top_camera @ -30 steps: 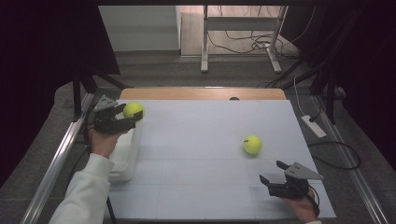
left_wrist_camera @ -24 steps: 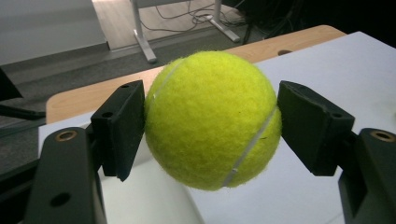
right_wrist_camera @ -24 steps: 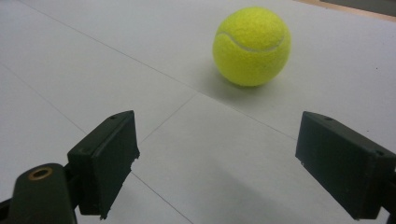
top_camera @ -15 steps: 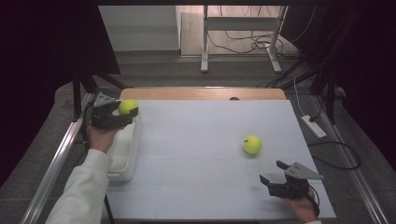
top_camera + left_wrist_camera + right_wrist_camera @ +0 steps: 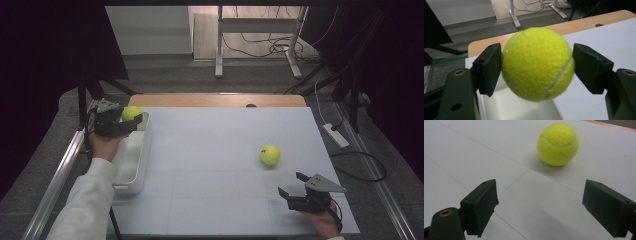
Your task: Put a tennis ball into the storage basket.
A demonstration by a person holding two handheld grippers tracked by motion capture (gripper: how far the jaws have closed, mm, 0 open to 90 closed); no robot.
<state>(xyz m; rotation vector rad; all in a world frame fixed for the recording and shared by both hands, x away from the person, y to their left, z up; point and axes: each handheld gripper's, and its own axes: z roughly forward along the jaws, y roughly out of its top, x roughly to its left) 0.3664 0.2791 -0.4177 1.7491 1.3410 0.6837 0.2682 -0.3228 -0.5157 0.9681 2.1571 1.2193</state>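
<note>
Left gripper view, fuzzy round tennis ball (image 5: 537, 63)

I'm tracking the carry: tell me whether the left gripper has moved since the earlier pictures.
Yes. The left gripper, shut on a tennis ball, has drifted left in the high view and now hangs over the far end of the white bin.

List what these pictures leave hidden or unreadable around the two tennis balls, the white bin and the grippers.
- White bin: in the high view the left gripper, its held tennis ball and the sleeve cover part of its inside.
- Held ball: the left gripper view cannot tell how high it hangs over the bin.
- Free tennis ball: its far side is hidden in the right gripper view.
- Right gripper: the hand is cut off by the bottom edge of the high view.
</note>
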